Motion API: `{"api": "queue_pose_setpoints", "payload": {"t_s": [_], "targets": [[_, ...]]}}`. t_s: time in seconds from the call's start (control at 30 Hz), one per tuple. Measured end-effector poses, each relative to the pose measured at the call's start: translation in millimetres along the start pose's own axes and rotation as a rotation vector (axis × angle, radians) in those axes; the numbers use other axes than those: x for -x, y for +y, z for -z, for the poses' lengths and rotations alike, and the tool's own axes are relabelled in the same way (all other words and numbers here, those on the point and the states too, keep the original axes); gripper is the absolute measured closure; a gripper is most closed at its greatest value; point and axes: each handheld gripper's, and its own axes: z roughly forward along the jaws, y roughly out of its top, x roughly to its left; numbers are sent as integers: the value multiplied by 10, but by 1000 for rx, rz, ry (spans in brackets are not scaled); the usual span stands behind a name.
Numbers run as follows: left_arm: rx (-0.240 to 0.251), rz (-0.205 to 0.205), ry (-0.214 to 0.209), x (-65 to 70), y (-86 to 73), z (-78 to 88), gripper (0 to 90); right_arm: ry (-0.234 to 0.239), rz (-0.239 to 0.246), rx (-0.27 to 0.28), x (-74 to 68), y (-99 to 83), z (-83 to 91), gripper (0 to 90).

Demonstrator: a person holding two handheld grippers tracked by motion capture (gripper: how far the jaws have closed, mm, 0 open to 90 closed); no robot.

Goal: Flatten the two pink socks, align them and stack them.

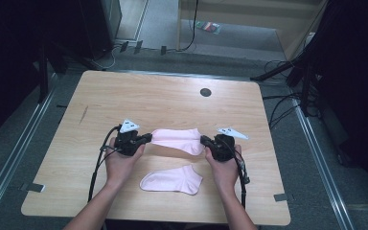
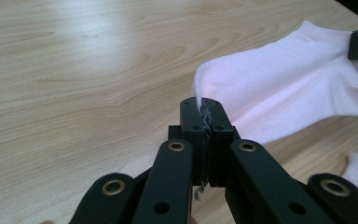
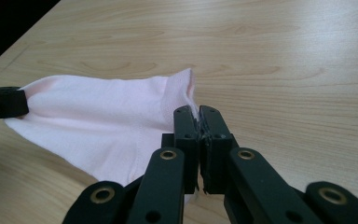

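Running this one remotely, so going off the three feeds. Nearest to me on the table (image 1: 100, 96) is a second pink sock (image 1: 172, 180) lying flat between my forearms. The high view has all of it, while the left claw's camera just catches a pale corner of it at the bottom right edge, cut off.

Just past that, both hands are up at the same line. The left claw (image 1: 148, 137) is pinched tight on one end of the held pink sock (image 1: 178, 140), and its own camera shows it best: jaws fully together with a sliver of fabric and some loose threads squeezed between the pads. The right claw (image 1: 203, 140) is clamped just as tight on the other end; its camera shows the sock's edge running right down into the seam between the jaws.

From above, the held sock is stretched between the two claws, roughly mid-table, and looks lifted, sagging a bit toward the right. How far off the wood it is I can't tell. Which end is toe and which is cuff is hard to make out too.

Each claw camera also shows the other claw's black tip gripping the far end of the sock, cropped by the frame edge.

Farther off there's a dark round spot (image 1: 205, 92) on the table's far side, then floor and cables (image 1: 280, 108).
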Motion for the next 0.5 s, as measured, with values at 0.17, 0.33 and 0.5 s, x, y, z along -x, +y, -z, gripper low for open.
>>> {"api": "queue_pose_setpoints", "payload": {"t_s": [0.17, 0.33, 0.5], "targets": [[20, -1, -27, 52, -25, 116, 896, 23, -7, 6, -28, -3, 133, 874], [17, -25, -34, 123, -87, 190, 896, 38, -2, 7, -63, -38, 255, 873], [22, -29, -45, 169, -136, 289, 896, 44, -3, 12, -113, -90, 364, 873]]}}
